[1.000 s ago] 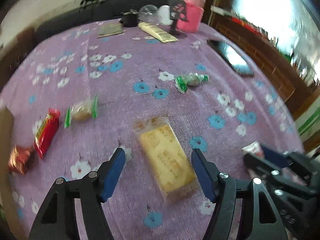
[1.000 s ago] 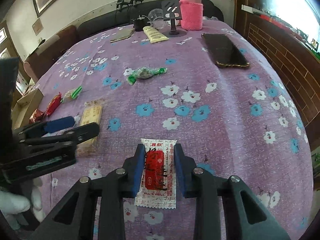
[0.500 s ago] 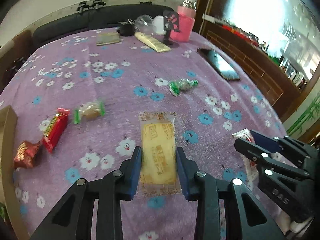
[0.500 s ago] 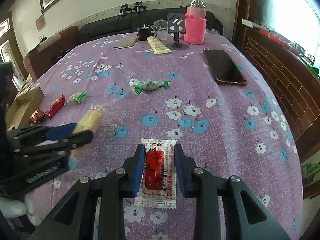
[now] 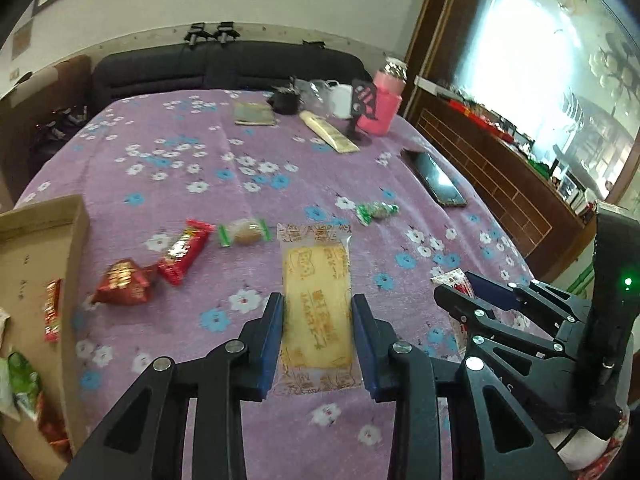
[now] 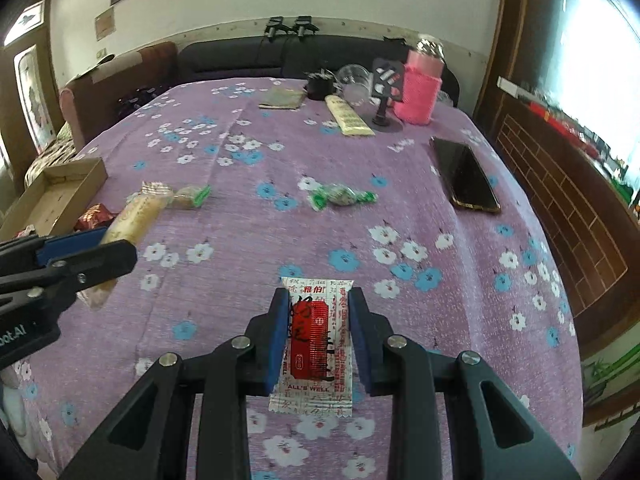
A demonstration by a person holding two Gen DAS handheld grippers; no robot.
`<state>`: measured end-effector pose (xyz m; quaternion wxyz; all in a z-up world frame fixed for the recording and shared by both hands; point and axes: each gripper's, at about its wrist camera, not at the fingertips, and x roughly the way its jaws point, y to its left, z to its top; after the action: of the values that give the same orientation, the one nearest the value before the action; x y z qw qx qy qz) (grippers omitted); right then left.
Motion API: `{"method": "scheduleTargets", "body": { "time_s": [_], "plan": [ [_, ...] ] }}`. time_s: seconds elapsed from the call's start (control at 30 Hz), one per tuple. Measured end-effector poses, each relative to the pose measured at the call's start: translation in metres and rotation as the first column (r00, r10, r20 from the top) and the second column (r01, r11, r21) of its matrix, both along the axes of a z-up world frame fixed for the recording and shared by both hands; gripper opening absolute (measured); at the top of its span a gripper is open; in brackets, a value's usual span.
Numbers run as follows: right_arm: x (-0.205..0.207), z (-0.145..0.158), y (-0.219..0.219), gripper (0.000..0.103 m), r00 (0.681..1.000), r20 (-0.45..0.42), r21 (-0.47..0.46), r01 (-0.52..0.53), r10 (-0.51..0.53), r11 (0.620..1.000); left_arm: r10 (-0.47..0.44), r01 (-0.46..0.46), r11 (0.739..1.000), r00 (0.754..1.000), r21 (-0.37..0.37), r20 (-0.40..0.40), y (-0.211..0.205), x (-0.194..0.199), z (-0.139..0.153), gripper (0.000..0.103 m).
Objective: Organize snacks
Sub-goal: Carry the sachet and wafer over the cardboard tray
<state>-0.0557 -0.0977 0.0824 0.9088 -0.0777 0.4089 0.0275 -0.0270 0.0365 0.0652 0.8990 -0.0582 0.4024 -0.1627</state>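
Note:
My left gripper [image 5: 318, 312] is shut on a long yellow cracker packet [image 5: 316, 292] and holds it above the purple flowered tablecloth [image 5: 192, 168]. My right gripper [image 6: 318, 312] is shut on a red-and-white sachet [image 6: 314, 340], also lifted. The cardboard box [image 5: 36, 264] at the left holds several snacks. On the cloth lie a red bar [image 5: 184, 250], a red foil candy [image 5: 122, 282], a green-ended biscuit [image 5: 244, 232] and a green wrapped candy [image 5: 376, 211]. The left gripper with its packet shows at the left of the right wrist view [image 6: 80, 256].
A black phone [image 6: 466, 178] lies at the right. At the far edge stand a pink-sleeved bottle [image 6: 420, 88], a phone stand [image 6: 386, 96], a clear cup [image 6: 352, 80], a cream tube [image 6: 348, 120] and a flat packet [image 6: 282, 98]. A dark sofa [image 6: 248, 56] is behind.
My left gripper closed on the cracker packet and lifted it off the cloth, swinging left so the box came into view. My right gripper kept its hold on the sachet and rose.

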Motion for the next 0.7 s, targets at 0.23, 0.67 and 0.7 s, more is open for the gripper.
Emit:
{"method": "scheduleTargets", "body": {
  "time_s": [0.23,0.67,0.7],
  "plan": [
    [-0.003,0.008,0.041,0.028,0.997,0.012,-0.058,-0.073,0.074,0.996,0.089,-0.088,0.995,0.996,-0.043,0.014,0.047,-0.015,0.004,0.035],
    [-0.002,0.015,0.154,0.029,0.965,0.007,-0.154,-0.256,0.26,0.954,0.296,-0.293,0.945,0.955,-0.143,0.002,0.163,-0.037,-0.006,0.035],
    [-0.001,0.016,0.165,0.029,0.961,0.006,-0.154,-0.274,0.278,0.949,0.312,-0.309,0.94,0.95,-0.148,0.0,0.172,-0.038,-0.007,0.035]
  ]
}}
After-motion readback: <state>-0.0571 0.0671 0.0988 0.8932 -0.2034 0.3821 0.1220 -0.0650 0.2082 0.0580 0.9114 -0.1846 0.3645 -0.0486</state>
